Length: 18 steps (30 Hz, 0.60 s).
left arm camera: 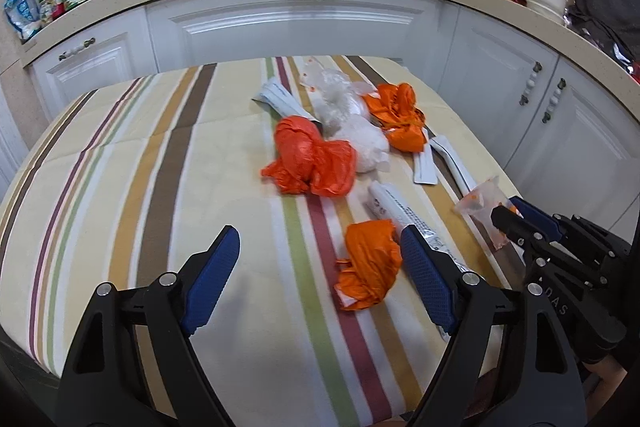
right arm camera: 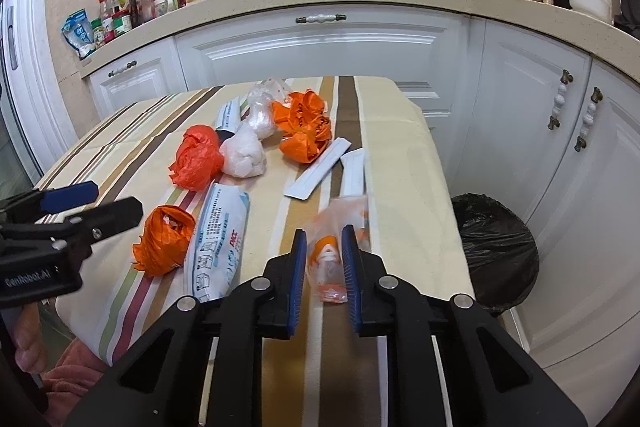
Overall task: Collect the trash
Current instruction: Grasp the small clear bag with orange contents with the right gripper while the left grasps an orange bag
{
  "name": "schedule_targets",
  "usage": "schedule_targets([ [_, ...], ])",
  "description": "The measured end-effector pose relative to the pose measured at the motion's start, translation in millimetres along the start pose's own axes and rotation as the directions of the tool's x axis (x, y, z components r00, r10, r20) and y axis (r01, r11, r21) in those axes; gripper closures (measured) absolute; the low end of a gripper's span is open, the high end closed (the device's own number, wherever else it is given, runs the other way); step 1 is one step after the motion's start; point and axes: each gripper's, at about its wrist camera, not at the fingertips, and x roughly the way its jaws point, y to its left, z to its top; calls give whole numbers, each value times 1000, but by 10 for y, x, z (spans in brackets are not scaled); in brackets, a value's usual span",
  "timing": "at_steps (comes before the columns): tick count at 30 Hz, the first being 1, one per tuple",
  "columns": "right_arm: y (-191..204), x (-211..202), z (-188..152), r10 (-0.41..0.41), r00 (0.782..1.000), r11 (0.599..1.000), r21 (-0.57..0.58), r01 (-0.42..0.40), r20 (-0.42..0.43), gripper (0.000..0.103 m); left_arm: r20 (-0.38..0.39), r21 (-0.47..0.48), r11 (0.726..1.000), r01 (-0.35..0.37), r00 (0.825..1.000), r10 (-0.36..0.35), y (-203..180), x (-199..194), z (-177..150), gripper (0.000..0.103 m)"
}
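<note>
Trash lies on a striped tablecloth [left arm camera: 120, 163]. My right gripper [right arm camera: 323, 233] is shut on a clear plastic bag with orange print [right arm camera: 330, 259], held above the table's right part; it also shows in the left wrist view [left arm camera: 482, 205]. My left gripper [left arm camera: 320, 241] is open and empty above the cloth, with a small crumpled orange bag [left arm camera: 368, 263] just inside its right finger. That orange bag also shows in the right wrist view [right arm camera: 164, 239]. A white printed packet [right arm camera: 220, 243] lies beside it. Farther back lie a red-orange bag [left arm camera: 310, 159], white crumpled plastic [left arm camera: 360, 143] and another orange bag [left arm camera: 400, 119].
A bin lined with a black bag [right arm camera: 494, 247] stands on the floor right of the table. Two long white wrappers [right arm camera: 320, 169] lie near the table's right edge. White cabinets [left arm camera: 300, 27] and a counter with bottles and pans stand behind.
</note>
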Motion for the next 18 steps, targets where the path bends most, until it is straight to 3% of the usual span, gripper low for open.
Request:
schedule_targets([
  [9,-129,-93,-8,-9,1000,1000,23,8,21,88,-51,25,999,26,998,-25,-164,216,-67,44],
  [14,-166,-113,-4,-9,999,999,31,8,31,88,-39,56,996,76,997,-73,-232,184,-77,74],
  [18,-161,-125,1,-10,999,999,31,9,38,88,-36,59,995,85,996,-83,-226,169,-94,76],
])
